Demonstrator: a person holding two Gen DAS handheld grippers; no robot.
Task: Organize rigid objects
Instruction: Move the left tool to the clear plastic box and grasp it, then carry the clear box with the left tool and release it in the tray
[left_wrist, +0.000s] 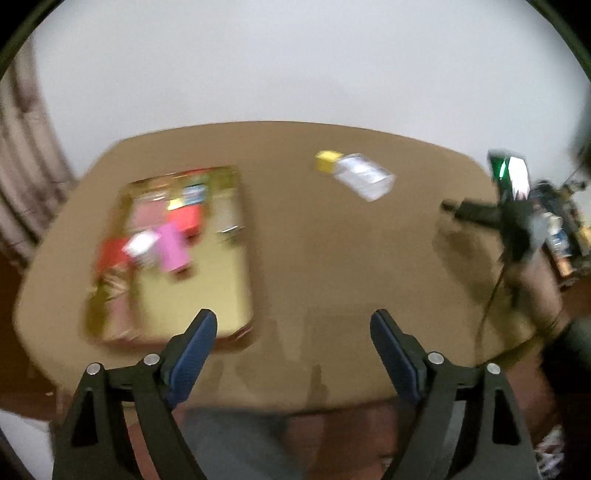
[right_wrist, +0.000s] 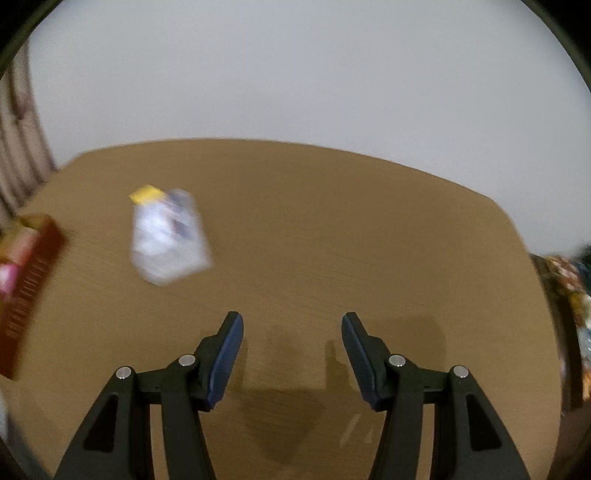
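Note:
A clear bottle with a yellow cap (left_wrist: 360, 174) lies on its side on the brown table (left_wrist: 325, 258), apart from both grippers. It also shows in the right wrist view (right_wrist: 166, 236), left of and beyond my right gripper. A gold tray (left_wrist: 207, 295) at the table's left holds red, pink and white boxes, among them a pink box (left_wrist: 171, 247). The tray's red side shows in the right wrist view (right_wrist: 29, 295). My left gripper (left_wrist: 295, 325) is open and empty near the tray's front corner. My right gripper (right_wrist: 291, 325) is open and empty; in the left wrist view it (left_wrist: 454, 208) is blurred.
A white wall stands behind the table. A curtain (left_wrist: 22, 177) hangs at the left. Cluttered items (left_wrist: 561, 236) sit off the table's right edge. Both views are motion-blurred.

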